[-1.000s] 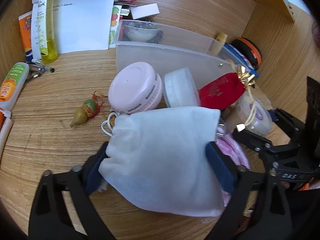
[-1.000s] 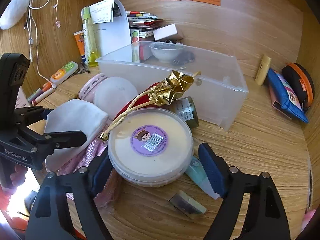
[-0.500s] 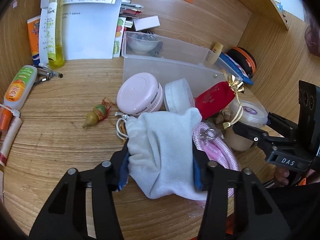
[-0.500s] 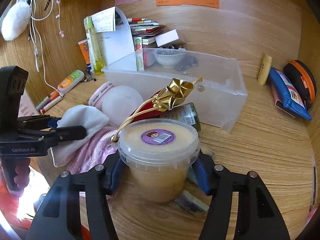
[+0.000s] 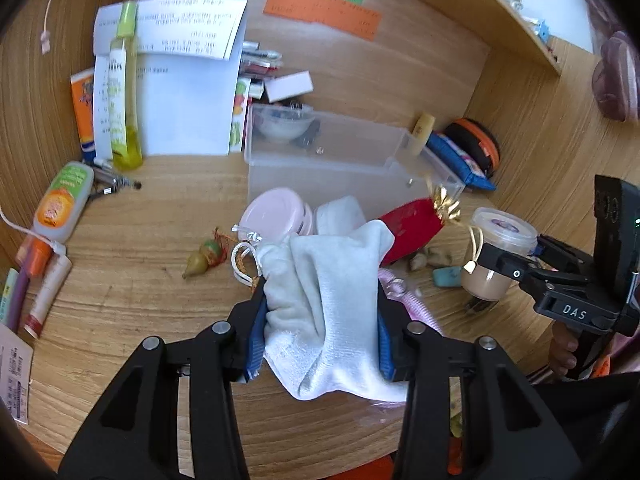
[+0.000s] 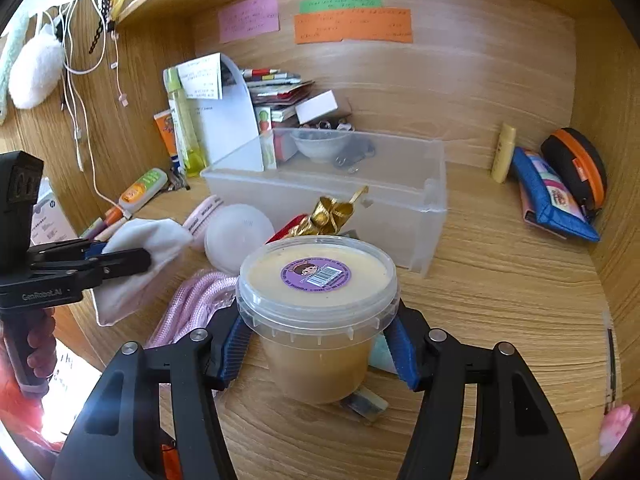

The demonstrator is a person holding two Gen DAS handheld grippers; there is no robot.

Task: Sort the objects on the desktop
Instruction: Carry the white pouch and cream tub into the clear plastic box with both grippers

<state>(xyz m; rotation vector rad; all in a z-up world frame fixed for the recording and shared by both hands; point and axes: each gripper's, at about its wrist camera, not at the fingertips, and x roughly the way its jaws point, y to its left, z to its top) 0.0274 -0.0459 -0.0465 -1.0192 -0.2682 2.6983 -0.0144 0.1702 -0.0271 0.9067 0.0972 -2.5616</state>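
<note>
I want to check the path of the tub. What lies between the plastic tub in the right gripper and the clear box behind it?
In the right wrist view, the red pouch with its gold bow lies between the plastic tub and the clear box.

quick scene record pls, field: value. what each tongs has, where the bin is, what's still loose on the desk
left tongs: shut on white cloth pouch, jaws just closed further
right tongs: shut on lidded tub of beige paste, purple barcode sticker on lid
clear bin: behind both held items, holds a white bowl
loose near bin: pink round tin, red pouch with gold bow, pink cord
loose on desk, left: gourd charm, orange-labelled tube
by right wall: blue pouch, black-and-orange case
</note>
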